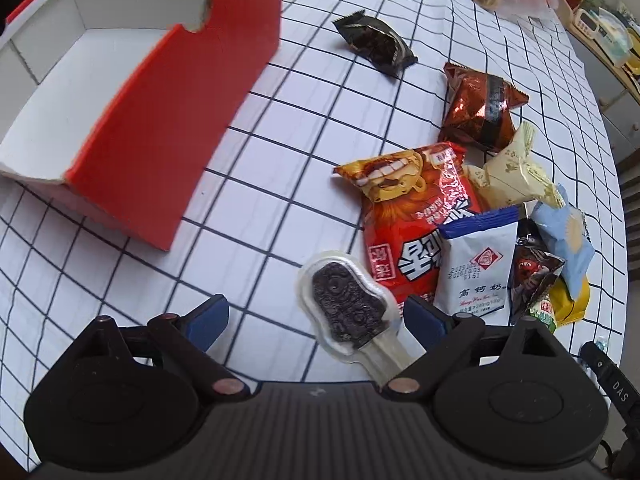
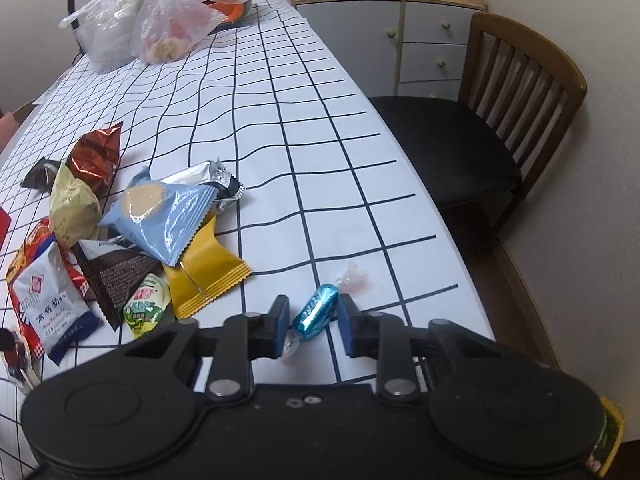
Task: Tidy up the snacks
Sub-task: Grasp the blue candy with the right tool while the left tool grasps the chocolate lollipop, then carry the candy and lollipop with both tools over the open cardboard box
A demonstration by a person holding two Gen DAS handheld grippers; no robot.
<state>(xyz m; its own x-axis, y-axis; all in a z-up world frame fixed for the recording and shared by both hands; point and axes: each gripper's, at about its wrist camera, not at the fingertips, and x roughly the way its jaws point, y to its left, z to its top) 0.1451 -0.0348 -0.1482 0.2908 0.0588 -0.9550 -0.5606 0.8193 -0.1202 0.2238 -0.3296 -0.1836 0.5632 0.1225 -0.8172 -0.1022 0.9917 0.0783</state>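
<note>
A wooden chair (image 2: 516, 128) stands beside the grid-clothed table (image 2: 304, 128), a cabinet (image 2: 416, 40) behind.

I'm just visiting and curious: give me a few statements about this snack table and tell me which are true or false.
1. The red box already holds several snacks. False: what shows of its white inside is bare.
2. A blue-wrapped candy lies between the fingers of the right gripper. True.
3. The left gripper is shut tight on the chocolate lollipop. False: its fingers stand wide apart, with the lollipop lying on the table between them.
4. A wooden chair stands beside the table. True.
5. The tablecloth is plain green. False: it is white with dark grid lines.
</note>
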